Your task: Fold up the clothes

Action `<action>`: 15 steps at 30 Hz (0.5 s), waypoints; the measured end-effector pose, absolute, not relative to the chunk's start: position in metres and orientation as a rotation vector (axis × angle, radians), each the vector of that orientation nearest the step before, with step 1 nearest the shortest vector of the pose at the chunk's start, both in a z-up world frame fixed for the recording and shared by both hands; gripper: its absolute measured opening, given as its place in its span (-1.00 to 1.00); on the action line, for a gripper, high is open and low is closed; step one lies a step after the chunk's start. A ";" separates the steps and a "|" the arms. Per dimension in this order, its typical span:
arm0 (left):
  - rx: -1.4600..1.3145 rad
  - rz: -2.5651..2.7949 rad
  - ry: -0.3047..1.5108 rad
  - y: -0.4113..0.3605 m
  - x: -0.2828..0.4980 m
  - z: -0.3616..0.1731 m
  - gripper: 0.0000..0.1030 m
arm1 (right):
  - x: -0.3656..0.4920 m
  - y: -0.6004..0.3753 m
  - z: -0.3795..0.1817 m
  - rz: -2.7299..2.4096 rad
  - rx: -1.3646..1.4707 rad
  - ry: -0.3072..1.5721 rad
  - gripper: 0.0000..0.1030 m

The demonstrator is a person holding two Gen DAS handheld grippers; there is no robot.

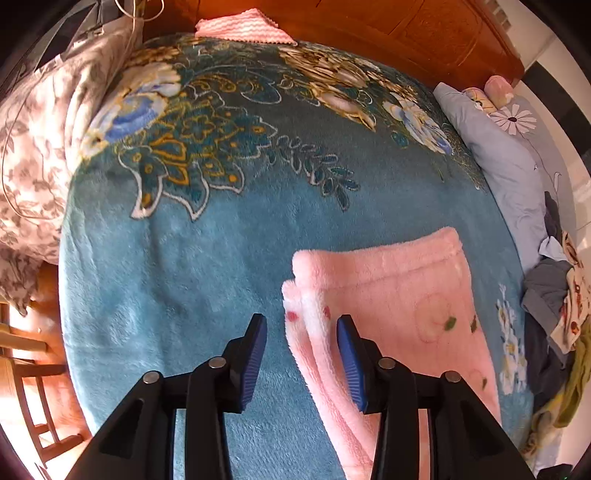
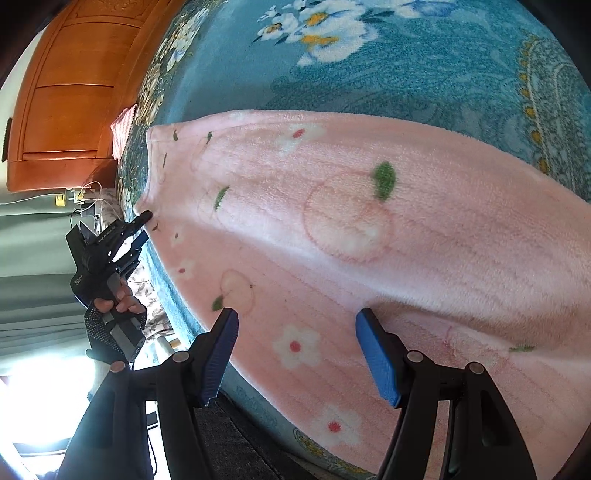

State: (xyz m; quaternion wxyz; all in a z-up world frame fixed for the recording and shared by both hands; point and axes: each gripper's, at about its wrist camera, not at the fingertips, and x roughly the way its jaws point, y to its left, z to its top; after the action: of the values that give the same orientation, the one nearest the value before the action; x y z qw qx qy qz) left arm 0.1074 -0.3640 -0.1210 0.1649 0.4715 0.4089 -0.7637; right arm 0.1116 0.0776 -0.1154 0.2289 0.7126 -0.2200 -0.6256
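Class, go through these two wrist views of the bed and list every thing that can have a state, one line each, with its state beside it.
pink fleece garment: lying on the bed, partly folded, layered edges showing.
left gripper: open, straddling the garment's edge.
right gripper: open, low over the garment.
blue floral blanket: spread flat.
clothes pile: crumpled, unfolded.
pink cloth: folded, by the headboard.

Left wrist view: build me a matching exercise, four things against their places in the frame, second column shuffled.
Things:
1. pink fleece garment
2. grey floral pillow
3. clothes pile
4. wooden headboard

Places:
A. top edge
B. right edge of the bed
C. lower centre, by the left gripper fingers
D. left edge

Pairs: 1-C, 2-D, 3-B, 4-A
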 end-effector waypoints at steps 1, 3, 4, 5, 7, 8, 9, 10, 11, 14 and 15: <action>1.336 -2.175 1.173 -0.365 0.108 -0.122 -0.04 | 0.111 0.078 -0.116 -1.722 1.963 -0.608 0.33; 1.321 -2.173 1.190 -0.367 0.109 -0.123 -0.04 | 0.111 0.078 -0.116 -1.723 1.963 -0.607 0.33; 1.314 -2.172 1.198 -0.368 0.110 -0.123 -0.04 | 0.112 0.077 -0.116 -1.720 1.963 -0.604 0.33; 1.306 -2.171 1.206 -0.369 0.111 -0.124 -0.05 | 0.112 0.076 -0.117 -1.718 1.962 -0.601 0.33; 1.290 -2.163 1.232 -0.372 0.112 -0.125 -0.08 | 0.113 0.075 -0.115 -1.713 1.953 -0.606 0.33; 1.273 -2.127 1.303 -0.375 0.113 -0.127 -0.10 | 0.114 0.075 -0.112 -1.715 1.943 -0.610 0.33; 1.246 -2.090 1.375 -0.379 0.116 -0.128 -0.34 | 0.115 0.075 -0.109 -1.720 1.933 -0.611 0.33; 1.223 -2.075 1.443 -0.382 0.117 -0.127 -0.67 | 0.116 0.076 -0.107 -1.727 1.924 -0.614 0.33; 1.202 -2.063 1.500 -0.384 0.118 -0.126 -0.75 | 0.117 0.077 -0.104 -1.735 1.916 -0.618 0.33; 1.177 -2.169 1.458 -0.372 0.113 -0.093 -0.82 | 0.120 0.087 -0.095 -1.763 1.891 -0.643 0.33; 1.166 -2.220 1.442 -0.366 0.111 -0.079 -0.82 | 0.121 0.091 -0.092 -1.774 1.882 -0.654 0.33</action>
State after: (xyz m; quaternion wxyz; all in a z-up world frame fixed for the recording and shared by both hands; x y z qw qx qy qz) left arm 0.1105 -0.3665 -0.0787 0.1243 0.4000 0.4947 -0.7615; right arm 0.1213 0.0911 -0.0924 0.2346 0.6858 -0.2385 -0.6463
